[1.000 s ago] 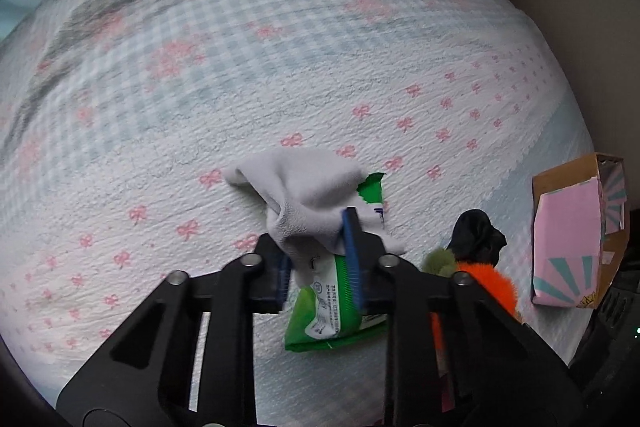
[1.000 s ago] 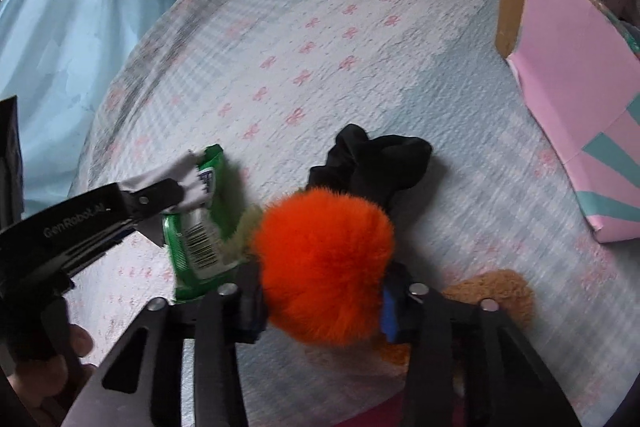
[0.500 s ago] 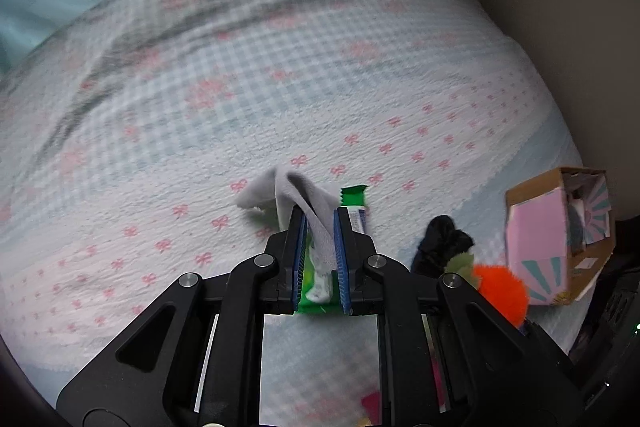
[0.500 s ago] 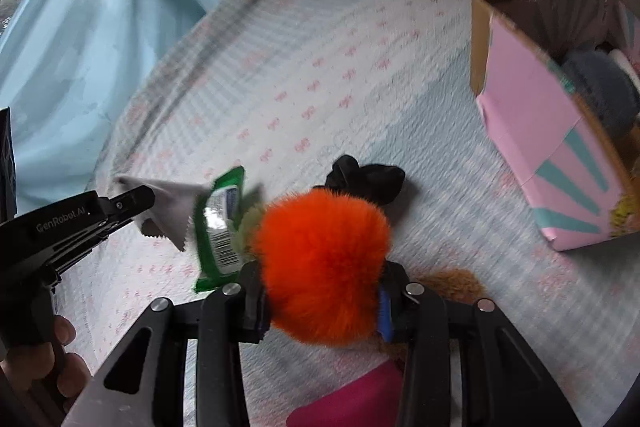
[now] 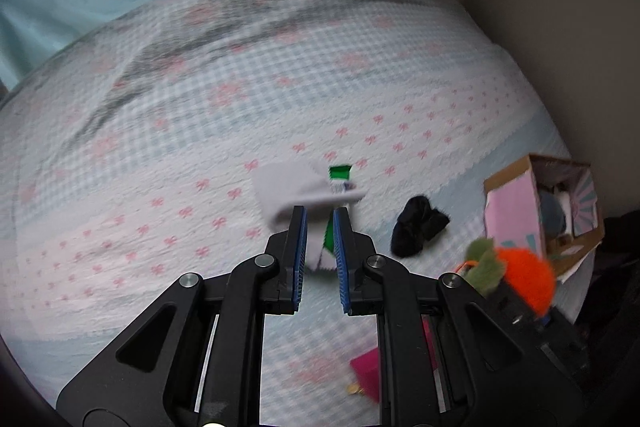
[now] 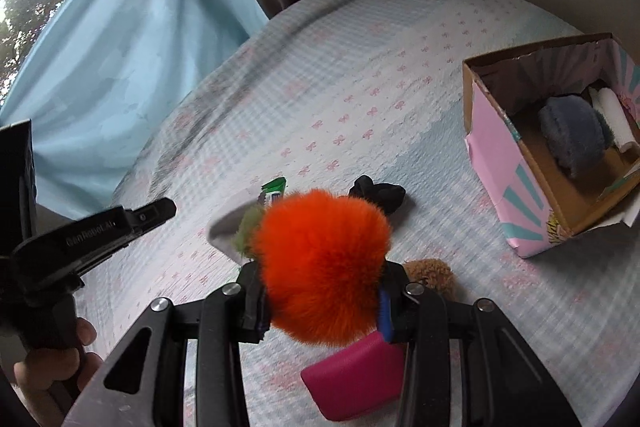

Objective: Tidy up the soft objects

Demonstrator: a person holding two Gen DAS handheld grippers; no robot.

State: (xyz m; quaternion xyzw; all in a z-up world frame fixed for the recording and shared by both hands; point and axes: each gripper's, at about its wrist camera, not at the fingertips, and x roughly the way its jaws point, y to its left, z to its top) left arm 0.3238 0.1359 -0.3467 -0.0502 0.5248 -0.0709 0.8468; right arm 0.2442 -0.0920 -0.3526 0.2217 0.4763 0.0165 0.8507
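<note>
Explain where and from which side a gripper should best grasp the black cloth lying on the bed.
Probably pinch the raised, bunched hump of the black cloth from above. It lies crumpled on the bedspread, so flat edges offer little to grip, and nothing lies on top of it.

1. You can read one marking for certain: "GenRobot.AI", in pale letters along the side of the left gripper (image 6: 154,215), seen from the right wrist view, slightly blurred.
2. The green packet (image 6: 273,188) carries white print on its label, but you cannot make out any word in either view.
3. The pink box (image 6: 516,183) shows a small coloured printed patch at its lower corner; it is too small to read.
</note>
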